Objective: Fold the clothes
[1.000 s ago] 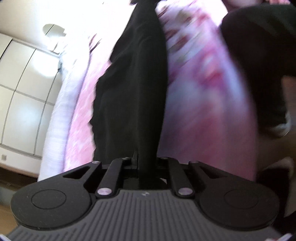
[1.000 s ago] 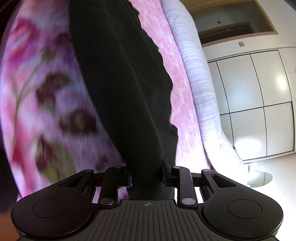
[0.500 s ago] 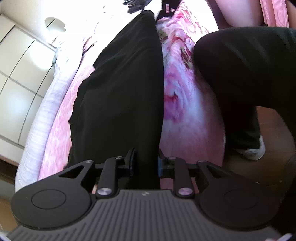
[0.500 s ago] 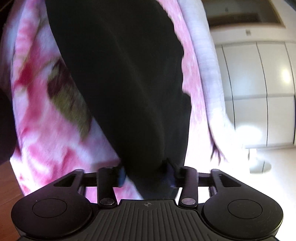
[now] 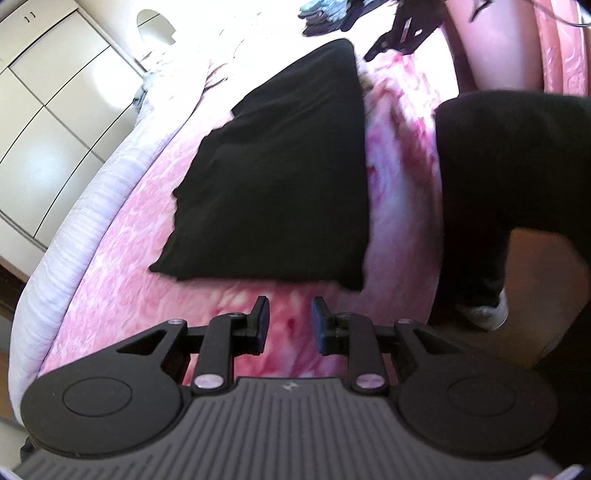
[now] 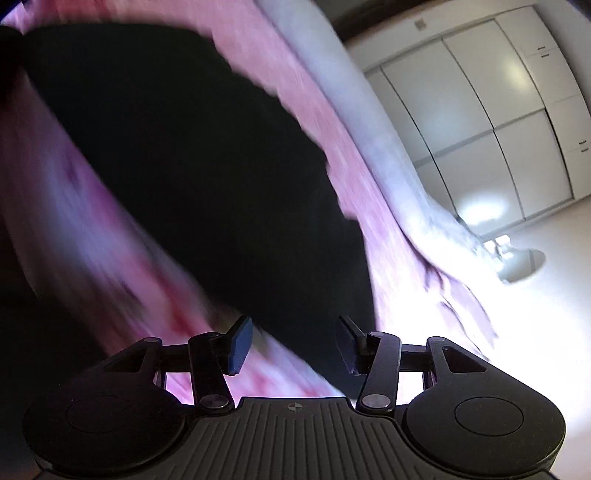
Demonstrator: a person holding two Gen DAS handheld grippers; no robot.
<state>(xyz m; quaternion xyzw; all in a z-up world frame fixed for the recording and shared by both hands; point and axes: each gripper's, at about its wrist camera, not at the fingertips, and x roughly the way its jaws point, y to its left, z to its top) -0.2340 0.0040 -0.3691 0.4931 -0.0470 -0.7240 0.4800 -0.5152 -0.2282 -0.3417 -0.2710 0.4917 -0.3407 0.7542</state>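
Note:
A black garment (image 5: 280, 184) lies flat on the pink floral bed cover (image 5: 122, 266), folded into a long panel. My left gripper (image 5: 289, 321) is open and empty, just short of the garment's near edge. In the right wrist view the same black garment (image 6: 207, 177) fills the middle, blurred by motion. My right gripper (image 6: 295, 343) is open, with the garment's near corner lying between and below the jaws, not pinched. The right gripper also shows as a dark shape at the far end of the garment in the left wrist view (image 5: 402, 33).
The person's black-trousered leg (image 5: 498, 166) and white shoe (image 5: 484, 314) stand at the bed's right side on a wooden floor. A white quilt (image 5: 74, 221) edges the bed. White wardrobe doors (image 6: 498, 122) line the wall. Other clothes (image 5: 321, 14) lie at the far end.
Both grippers were shut on the black garment and holding it up. Now both have opened and let it go, and it lies flat on the bed. Both have pulled back slightly.

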